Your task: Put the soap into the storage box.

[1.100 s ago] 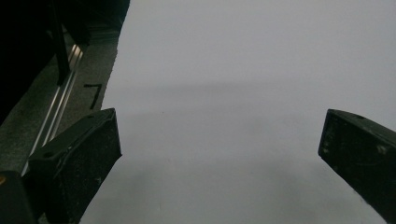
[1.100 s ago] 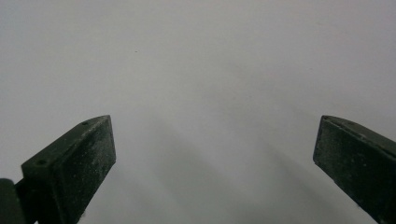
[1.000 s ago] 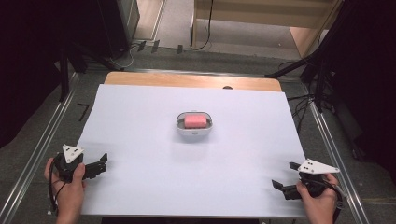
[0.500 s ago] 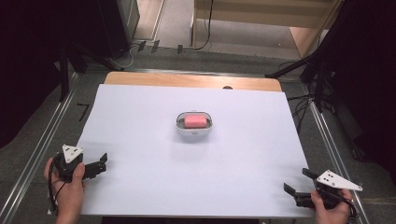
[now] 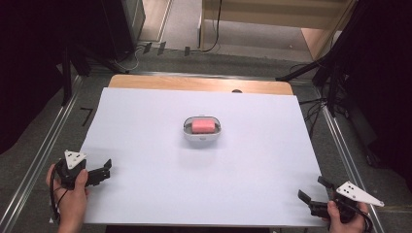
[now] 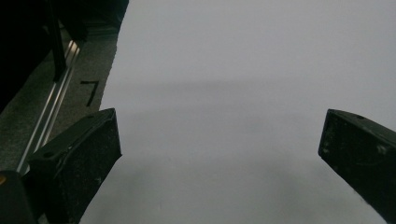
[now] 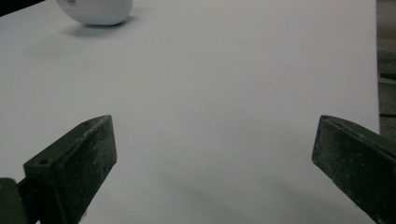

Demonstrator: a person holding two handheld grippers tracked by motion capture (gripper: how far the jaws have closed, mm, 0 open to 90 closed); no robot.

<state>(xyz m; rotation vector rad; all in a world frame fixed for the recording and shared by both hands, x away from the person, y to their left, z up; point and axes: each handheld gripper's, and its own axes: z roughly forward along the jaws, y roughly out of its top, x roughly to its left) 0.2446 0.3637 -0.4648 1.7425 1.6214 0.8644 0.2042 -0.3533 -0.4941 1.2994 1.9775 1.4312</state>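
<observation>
left gripper (image 5: 103, 171), right gripper (image 5: 311, 196) – jaws wide apart, holding nothing – white dish (image 5: 203, 137) with pink block (image 5: 203, 125) mid-table.

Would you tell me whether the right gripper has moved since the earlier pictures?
Yes. The right gripper has drawn back toward the table's near edge, farther from the white dish.

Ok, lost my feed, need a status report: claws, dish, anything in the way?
Left claw open, empty. Right claw open, empty. White oval dish holding pink block, mid-table, untouched. White sheet bare between.
</observation>
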